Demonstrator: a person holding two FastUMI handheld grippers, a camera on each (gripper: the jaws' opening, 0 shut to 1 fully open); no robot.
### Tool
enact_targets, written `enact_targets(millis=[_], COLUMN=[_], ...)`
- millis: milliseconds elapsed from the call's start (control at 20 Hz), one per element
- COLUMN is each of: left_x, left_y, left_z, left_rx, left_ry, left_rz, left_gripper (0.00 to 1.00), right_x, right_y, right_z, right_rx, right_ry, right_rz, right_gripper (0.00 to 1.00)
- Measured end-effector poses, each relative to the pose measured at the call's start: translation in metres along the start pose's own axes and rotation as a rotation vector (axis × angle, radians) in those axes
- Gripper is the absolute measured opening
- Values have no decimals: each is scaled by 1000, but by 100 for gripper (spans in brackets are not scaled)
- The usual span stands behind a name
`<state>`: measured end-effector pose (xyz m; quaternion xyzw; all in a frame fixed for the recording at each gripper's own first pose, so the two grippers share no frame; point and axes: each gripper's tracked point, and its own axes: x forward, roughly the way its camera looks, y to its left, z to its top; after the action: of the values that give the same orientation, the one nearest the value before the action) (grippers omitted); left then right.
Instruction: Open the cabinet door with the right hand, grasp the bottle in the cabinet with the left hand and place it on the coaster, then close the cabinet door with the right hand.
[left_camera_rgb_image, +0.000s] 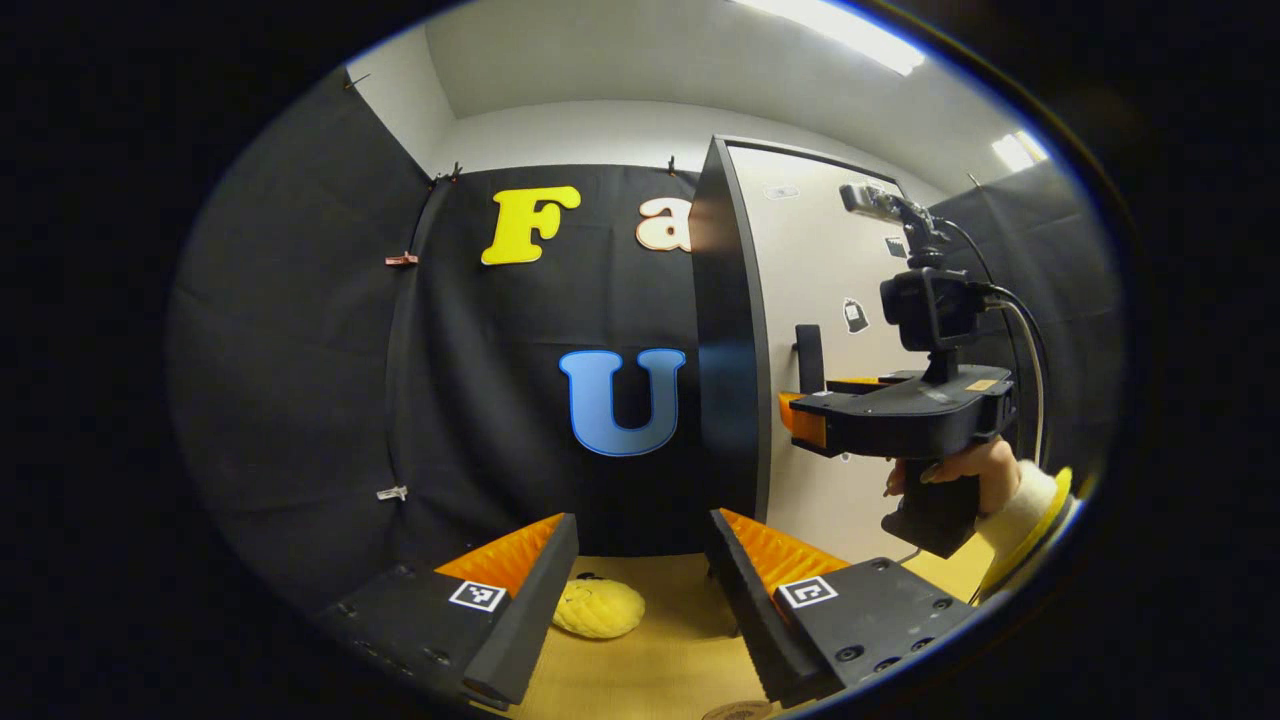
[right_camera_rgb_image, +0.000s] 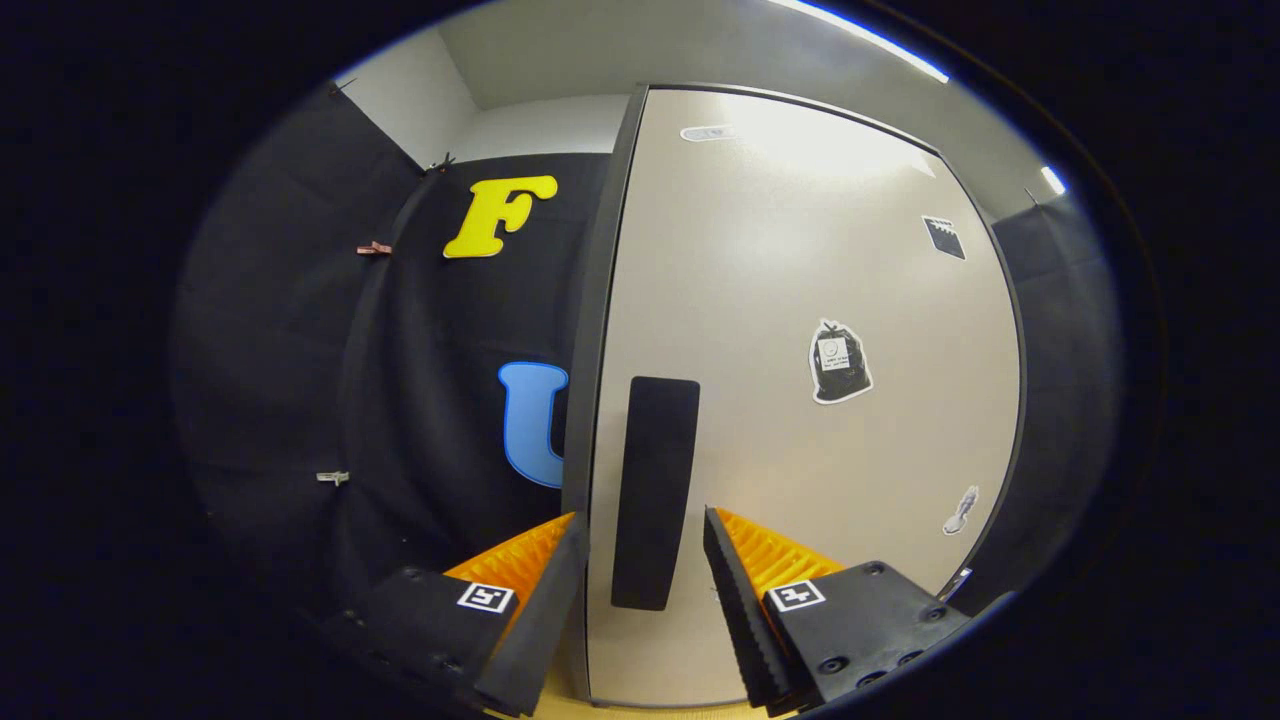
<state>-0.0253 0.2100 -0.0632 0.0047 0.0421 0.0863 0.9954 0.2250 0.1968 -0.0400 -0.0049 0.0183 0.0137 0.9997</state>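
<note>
Cabinet door: in the right gripper view I see the tall beige cabinet door with a dark frame (right_camera_rgb_image: 800, 330) shut, flat across my view from 12 to 4 o'clock.
Handle: the upright black bar handle (right_camera_rgb_image: 655, 490) sits near the door's left edge, at 6 o'clock from centre.
Coaster: in the left gripper view I make out the rim of a small round brown coaster (left_camera_rgb_image: 737, 711) at 6 o'clock on the yellow woven tabletop (left_camera_rgb_image: 660, 660); most of it is cut off.
Bottle: I cannot tell where it is.
Around: a yellow knobbly soft toy (left_camera_rgb_image: 598, 608) lies on the tabletop at 7 o'clock from the coaster. Small stickers (right_camera_rgb_image: 840, 362) dot the door at 3 o'clock from the handle.
Right gripper: my right gripper (right_camera_rgb_image: 640, 560) has its fingers spread wide, one to each side of the handle's lower end; I see a gap on both sides, no contact. In the left gripper view it (left_camera_rgb_image: 800, 415) hangs at 3 o'clock, held by a hand (left_camera_rgb_image: 960, 470) in a pale sleeve, fingers pointed at the handle.
Left gripper: my left gripper (left_camera_rgb_image: 640, 570) stands wide apart over the tabletop, holding nothing, with the toy between and beyond its fingers.
</note>
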Motion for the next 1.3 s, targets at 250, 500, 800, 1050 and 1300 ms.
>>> enact_targets(millis=[250,500,800,1050,1300], left_x=[-5,-16,-26,-40,-45], left_y=[16,21,29,4,-56], left_z=[-4,-8,0,6,5], left_rx=[-4,-5,15,-14,-32], left_ry=[1,10,-9,-11,-4], left_rz=[23,31,61,10,-132], left_gripper=[84,84,84,84,82], right_x=[12,11,-9,-64,-108], right_y=[3,-2,-1,-9,-31], right_z=[-6,-6,-4,1,7], right_rx=[41,48,61,80,80], right_ry=[29,31,73,67,82], right_rz=[-22,-62,-50,41,106], right_gripper=[55,30,10,10,10])
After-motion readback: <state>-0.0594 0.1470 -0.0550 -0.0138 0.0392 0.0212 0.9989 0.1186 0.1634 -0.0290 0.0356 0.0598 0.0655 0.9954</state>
